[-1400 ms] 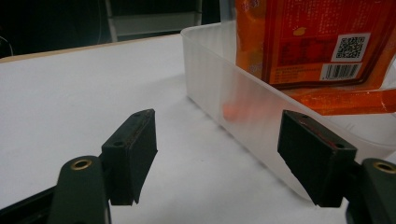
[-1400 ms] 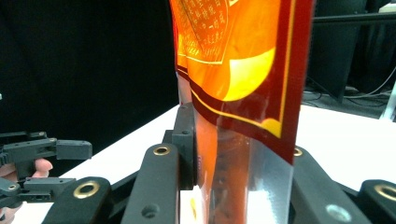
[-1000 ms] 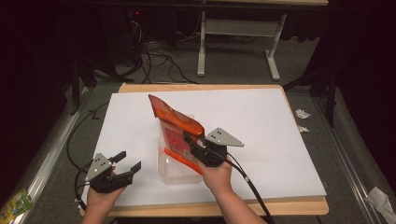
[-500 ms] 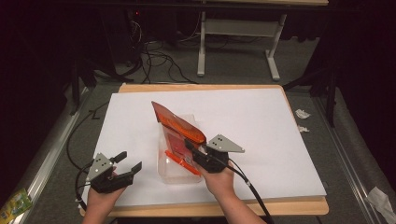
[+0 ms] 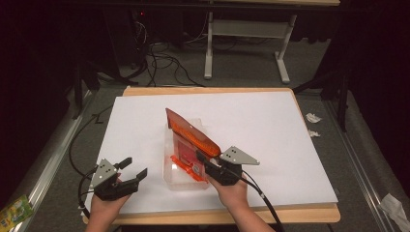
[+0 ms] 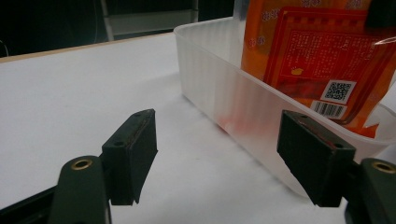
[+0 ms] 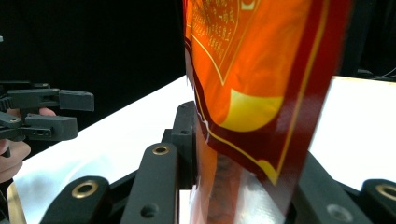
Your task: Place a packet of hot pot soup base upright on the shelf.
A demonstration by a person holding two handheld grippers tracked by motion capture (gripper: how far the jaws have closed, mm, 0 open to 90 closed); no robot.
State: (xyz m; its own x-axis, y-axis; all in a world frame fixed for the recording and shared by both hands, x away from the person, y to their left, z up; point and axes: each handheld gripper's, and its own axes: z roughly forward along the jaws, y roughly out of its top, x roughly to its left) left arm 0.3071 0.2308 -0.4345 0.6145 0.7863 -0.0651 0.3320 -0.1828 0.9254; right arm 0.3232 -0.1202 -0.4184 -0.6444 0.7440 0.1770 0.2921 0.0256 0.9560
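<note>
A clear plastic bin (image 5: 169, 175) stands on the white table top (image 5: 270, 125), with an orange-red packet (image 5: 185, 153) lying inside it. My right gripper (image 5: 205, 159) is shut on the near end of a second orange packet (image 5: 191, 133), which slants up and back over the bin. In the right gripper view this packet (image 7: 252, 70) hangs pinched between the jaws of the right gripper (image 7: 243, 158). My left gripper (image 5: 133, 169) rests open at the front left, a short way left of the bin. Nothing lies between the pads of the left gripper (image 6: 217, 154), and they face the bin's wall (image 6: 219, 88).
The table's wooden front edge (image 5: 290, 212) runs just below both hands. Cables and a desk frame (image 5: 251, 34) stand on the floor behind the table. Crumpled paper scraps (image 5: 312, 118) lie on the floor at the right.
My right gripper has sunk a little and drawn nearer with the orange packet, bringing it lower over the bin. The left gripper has kept still.
</note>
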